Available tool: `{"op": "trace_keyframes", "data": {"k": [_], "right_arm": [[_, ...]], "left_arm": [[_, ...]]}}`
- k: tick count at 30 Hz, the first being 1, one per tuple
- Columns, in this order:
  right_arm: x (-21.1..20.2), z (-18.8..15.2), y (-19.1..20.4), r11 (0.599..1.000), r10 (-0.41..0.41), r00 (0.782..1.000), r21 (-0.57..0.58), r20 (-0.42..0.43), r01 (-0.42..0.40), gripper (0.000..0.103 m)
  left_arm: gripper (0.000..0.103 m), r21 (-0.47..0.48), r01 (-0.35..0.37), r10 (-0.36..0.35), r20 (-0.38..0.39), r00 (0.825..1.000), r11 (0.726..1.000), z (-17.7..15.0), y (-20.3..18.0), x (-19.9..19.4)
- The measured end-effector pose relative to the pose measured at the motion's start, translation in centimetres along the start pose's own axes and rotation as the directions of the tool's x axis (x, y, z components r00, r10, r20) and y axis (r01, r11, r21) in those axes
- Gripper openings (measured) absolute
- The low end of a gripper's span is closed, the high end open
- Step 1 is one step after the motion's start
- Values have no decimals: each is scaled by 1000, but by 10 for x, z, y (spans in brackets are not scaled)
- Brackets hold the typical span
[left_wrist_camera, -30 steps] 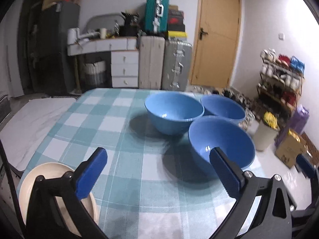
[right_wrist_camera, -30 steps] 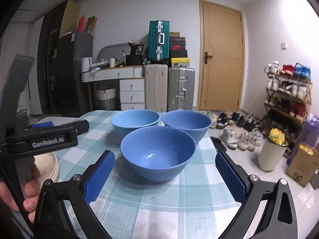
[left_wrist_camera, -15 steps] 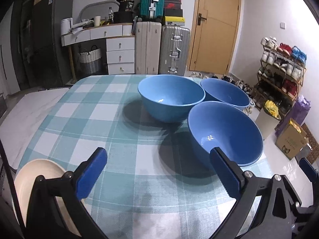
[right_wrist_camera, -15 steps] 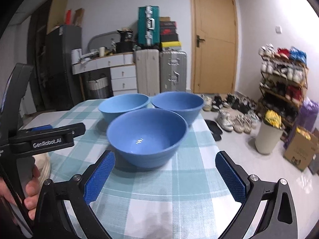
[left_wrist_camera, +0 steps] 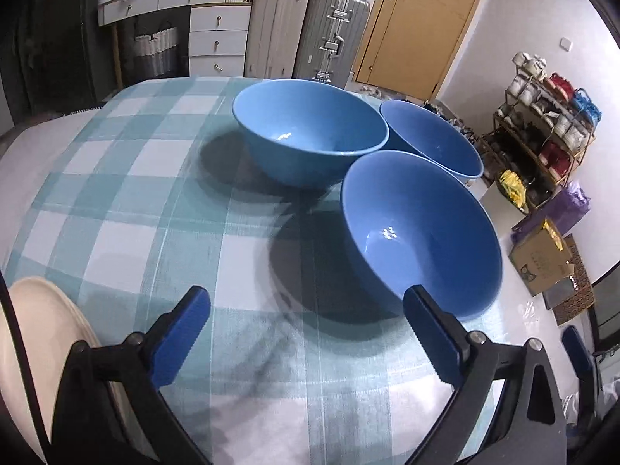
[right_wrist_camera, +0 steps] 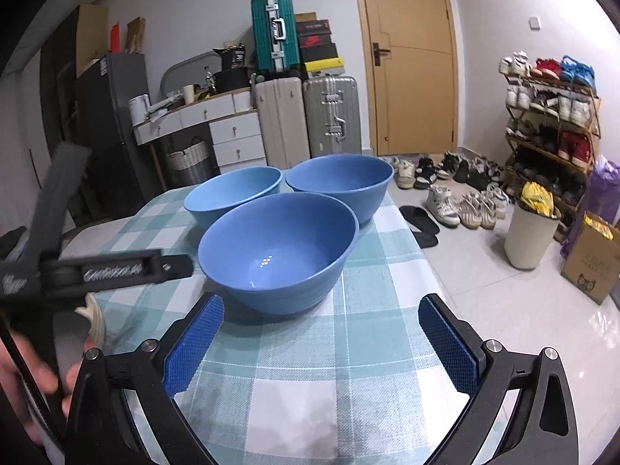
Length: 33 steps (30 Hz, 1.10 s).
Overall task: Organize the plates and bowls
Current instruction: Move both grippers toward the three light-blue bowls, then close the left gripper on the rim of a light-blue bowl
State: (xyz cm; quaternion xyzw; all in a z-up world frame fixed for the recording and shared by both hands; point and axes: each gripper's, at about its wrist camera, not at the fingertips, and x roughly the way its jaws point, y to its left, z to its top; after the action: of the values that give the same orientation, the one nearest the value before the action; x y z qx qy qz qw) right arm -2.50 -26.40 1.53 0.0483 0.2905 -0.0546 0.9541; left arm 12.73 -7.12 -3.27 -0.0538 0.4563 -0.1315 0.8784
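Three blue bowls stand close together on the checked tablecloth (left_wrist_camera: 155, 232). The near bowl (left_wrist_camera: 420, 232) (right_wrist_camera: 277, 246) is in front of both grippers. The far left bowl (left_wrist_camera: 310, 130) (right_wrist_camera: 232, 199) and the far right bowl (left_wrist_camera: 434, 143) (right_wrist_camera: 341, 184) stand behind it. A cream plate stack (left_wrist_camera: 35, 348) lies at the table's near left corner; its edge shows in the right wrist view (right_wrist_camera: 95, 317). My left gripper (left_wrist_camera: 306, 335) is open and empty, left of the near bowl. My right gripper (right_wrist_camera: 319, 339) is open and empty, just short of the near bowl.
The left gripper's body (right_wrist_camera: 97, 271) crosses the left of the right wrist view. The table's right edge (right_wrist_camera: 426, 271) drops to a tiled floor with a white bin (right_wrist_camera: 533, 232), a cardboard box (right_wrist_camera: 593, 267) and shoes. Suitcases (right_wrist_camera: 329, 116) and drawers stand behind the table.
Both grippers have moved forward and closer to the bowls. The left gripper has tilted down toward the table. Both stay open and empty.
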Motion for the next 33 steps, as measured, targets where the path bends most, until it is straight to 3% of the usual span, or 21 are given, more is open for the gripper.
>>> {"op": "trace_keyframes", "data": {"k": [3,8,11,15,18,21,23,25,26,29,33], "right_arm": [[-7,-2,-6,1000,-6,1000,-13,20,7,102],[-15,-4,-21,999,18,1000,31,19,-19,102],[-17,-4,-26,999,29,999,46,15,-30,102],[-19,-1,-35,996,47,999,81,13,-48,102],[-15,1,-43,993,52,999,105,-10,-50,102],[-16,8,-55,991,1,1000,132,4,-1,102],[-19,10,-75,974,-7,1000,226,25,1,102],[-17,7,-93,947,34,999,320,16,-38,102],[-15,7,-97,938,49,999,344,1,-47,102],[-10,9,-99,941,55,998,335,-27,-43,102],[-2,12,-95,945,70,996,324,-61,-47,102]], "left_arm": [[100,43,-3,3,-17,1000,999,10,-11,9],[97,-32,59,-62,-105,993,998,29,-16,25],[97,-39,-21,15,-139,990,999,38,-20,34],[97,8,-35,36,-181,983,999,47,-32,46],[81,-35,5,-15,-272,962,999,49,-32,61],[73,-39,-1,-10,-287,958,999,50,-35,65],[59,-21,-20,13,-282,959,1000,51,-38,67],[57,3,-44,43,-298,954,999,51,-43,71],[48,7,-40,40,-303,952,999,51,-46,71],[24,7,-37,38,-332,942,999,49,-48,77],[15,-15,-60,51,-341,939,998,52,-45,80]]}}
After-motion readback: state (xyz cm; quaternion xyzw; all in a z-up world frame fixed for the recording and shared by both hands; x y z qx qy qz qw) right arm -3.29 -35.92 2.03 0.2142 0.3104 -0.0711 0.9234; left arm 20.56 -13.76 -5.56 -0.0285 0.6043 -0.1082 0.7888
